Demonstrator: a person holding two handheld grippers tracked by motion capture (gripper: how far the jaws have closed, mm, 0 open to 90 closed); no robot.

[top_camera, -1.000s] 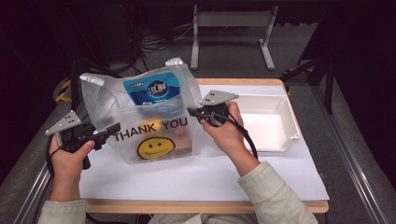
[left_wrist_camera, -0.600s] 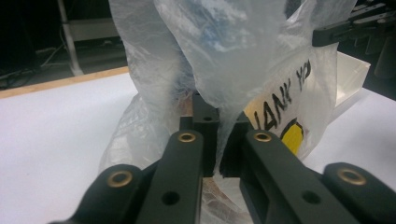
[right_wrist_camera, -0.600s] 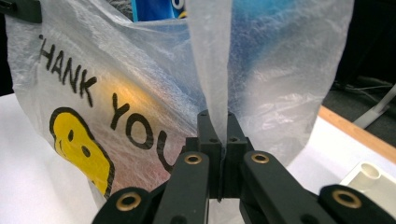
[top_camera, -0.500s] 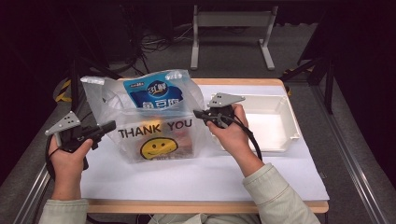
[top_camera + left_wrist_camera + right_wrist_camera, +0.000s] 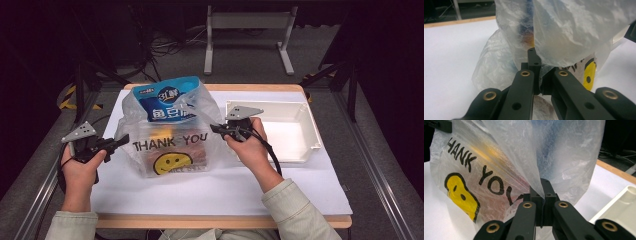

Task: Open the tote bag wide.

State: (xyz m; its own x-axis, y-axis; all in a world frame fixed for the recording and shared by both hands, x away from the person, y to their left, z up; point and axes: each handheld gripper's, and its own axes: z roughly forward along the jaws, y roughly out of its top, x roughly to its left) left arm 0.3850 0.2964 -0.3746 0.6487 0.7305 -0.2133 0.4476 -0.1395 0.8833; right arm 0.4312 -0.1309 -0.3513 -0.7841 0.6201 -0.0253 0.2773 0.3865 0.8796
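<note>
Both grippers are pinching the clear plastic bag [image 5: 167,145] standing mid-counter: the left gripper [image 5: 120,142], its fingers having just been closing, is clamping film at one side, the right gripper [image 5: 216,128] the other. "THANK YOU" and a smiley are showing. A blue packet [image 5: 167,102] is poking out, its lettering illegible; other contents are blurring. A white tray [image 5: 305,145] is sitting beyond.

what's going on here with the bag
A person holds a gripper in each hand at a white table. The left gripper and the right gripper are each shut on a side of a clear "THANK YOU" bag with a blue packet sticking out. A white tray sits beside it.
</note>
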